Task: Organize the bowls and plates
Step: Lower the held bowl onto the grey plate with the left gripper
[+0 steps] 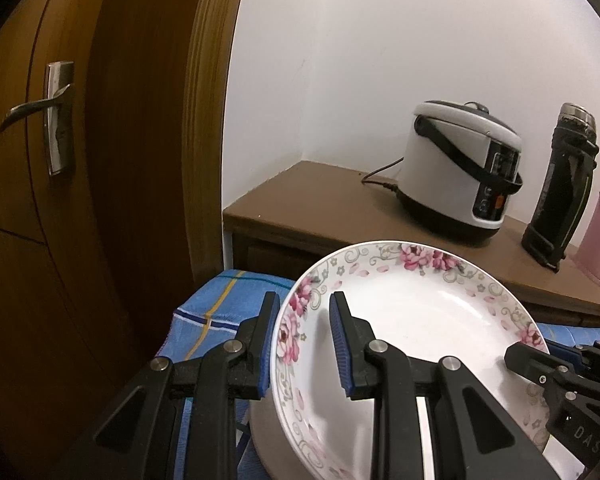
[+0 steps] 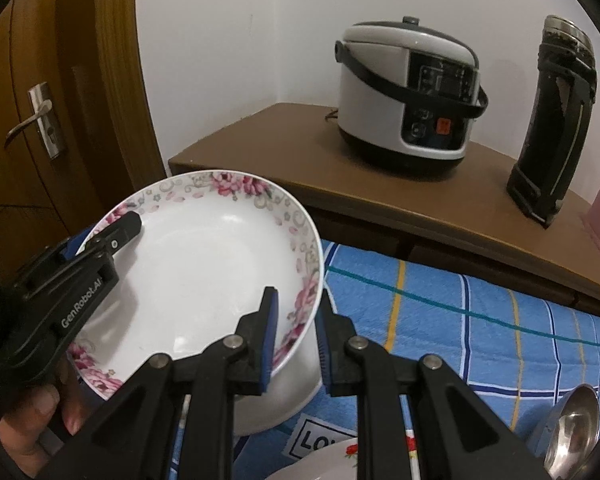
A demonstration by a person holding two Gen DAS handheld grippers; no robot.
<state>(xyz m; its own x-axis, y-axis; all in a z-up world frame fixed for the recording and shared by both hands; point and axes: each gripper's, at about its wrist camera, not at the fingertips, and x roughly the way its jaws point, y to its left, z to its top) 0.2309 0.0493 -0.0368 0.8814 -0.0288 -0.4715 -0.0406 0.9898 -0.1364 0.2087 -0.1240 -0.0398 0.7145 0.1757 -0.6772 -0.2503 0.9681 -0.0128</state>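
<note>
Right now the floral plate is carried tilted between both tools: the left gripper is clamped on its left rim, the right gripper on its right rim. It hangs over a plain white bowl near the blue checked cloth's left edge. Glazed rim, narrow pads: if either hand twists or drifts apart, the plate could slip and strike the bowl beneath.
</note>
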